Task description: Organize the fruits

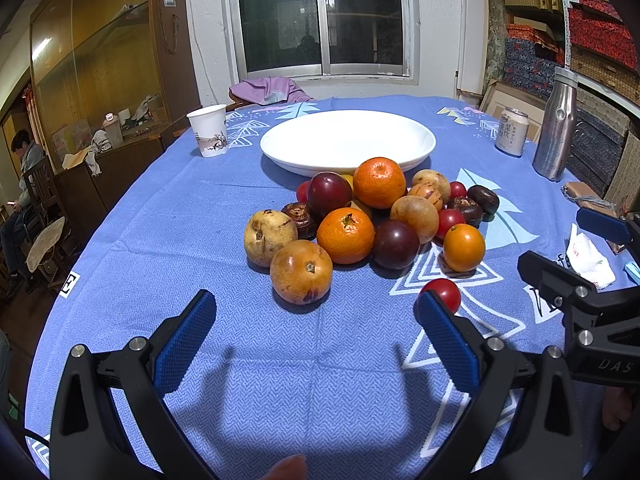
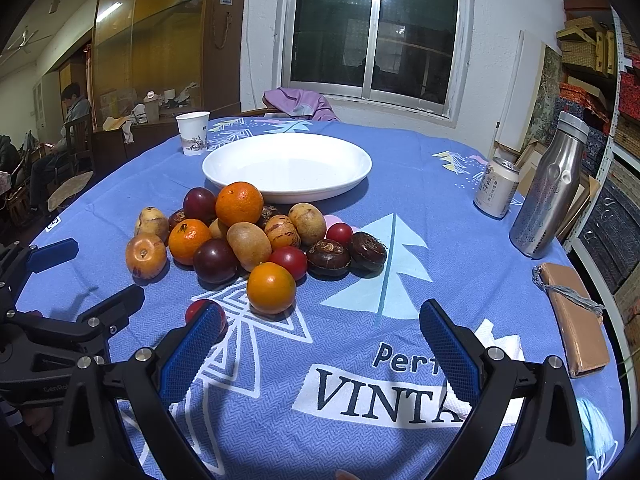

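Note:
A pile of fruit lies on the blue tablecloth: oranges, dark plums, brownish round fruits, small red tomatoes and dark water chestnuts. An empty white plate stands just behind the pile; it also shows in the right wrist view. My left gripper is open and empty, just in front of the pile. One red tomato lies by its right finger. My right gripper is open and empty, to the right of the left one.
A paper cup stands at the back left. A drink can and a steel bottle stand at the right. A brown wallet and white tissue lie near the right edge. A person sits far left.

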The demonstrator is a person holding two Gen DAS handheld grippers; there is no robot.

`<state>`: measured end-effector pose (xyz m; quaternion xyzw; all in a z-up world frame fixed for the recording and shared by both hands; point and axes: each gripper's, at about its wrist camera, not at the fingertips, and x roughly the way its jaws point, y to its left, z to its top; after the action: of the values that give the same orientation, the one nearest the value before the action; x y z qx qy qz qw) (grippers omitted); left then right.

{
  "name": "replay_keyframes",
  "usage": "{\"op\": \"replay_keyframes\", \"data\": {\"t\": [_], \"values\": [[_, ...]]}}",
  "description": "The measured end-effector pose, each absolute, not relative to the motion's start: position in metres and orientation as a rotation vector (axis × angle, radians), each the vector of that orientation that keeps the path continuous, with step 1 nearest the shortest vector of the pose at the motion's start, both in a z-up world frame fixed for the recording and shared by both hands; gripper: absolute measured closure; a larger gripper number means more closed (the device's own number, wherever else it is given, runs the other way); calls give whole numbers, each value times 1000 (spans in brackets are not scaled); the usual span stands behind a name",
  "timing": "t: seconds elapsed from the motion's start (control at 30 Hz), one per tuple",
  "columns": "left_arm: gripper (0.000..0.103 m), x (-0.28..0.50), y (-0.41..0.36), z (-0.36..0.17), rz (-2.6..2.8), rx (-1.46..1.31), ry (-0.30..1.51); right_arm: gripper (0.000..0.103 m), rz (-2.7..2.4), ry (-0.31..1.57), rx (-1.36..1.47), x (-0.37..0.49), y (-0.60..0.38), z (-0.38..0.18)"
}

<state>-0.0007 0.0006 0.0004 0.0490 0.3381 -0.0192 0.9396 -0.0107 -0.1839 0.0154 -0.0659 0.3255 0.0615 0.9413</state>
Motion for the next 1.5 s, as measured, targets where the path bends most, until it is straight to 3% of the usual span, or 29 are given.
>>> {"op": "replay_keyframes", "data": {"t": [1.03, 1.27, 1.5], "values": [[4, 0, 0, 1, -47, 95, 700, 3, 139, 670, -130, -10, -183, 14], [4, 9, 14, -8, -163, -1, 793, 3, 232, 789, 22, 7, -204, 1], [4, 31, 2, -34, -155, 134, 988, 3, 157, 904, -7, 19, -211, -15]]}}
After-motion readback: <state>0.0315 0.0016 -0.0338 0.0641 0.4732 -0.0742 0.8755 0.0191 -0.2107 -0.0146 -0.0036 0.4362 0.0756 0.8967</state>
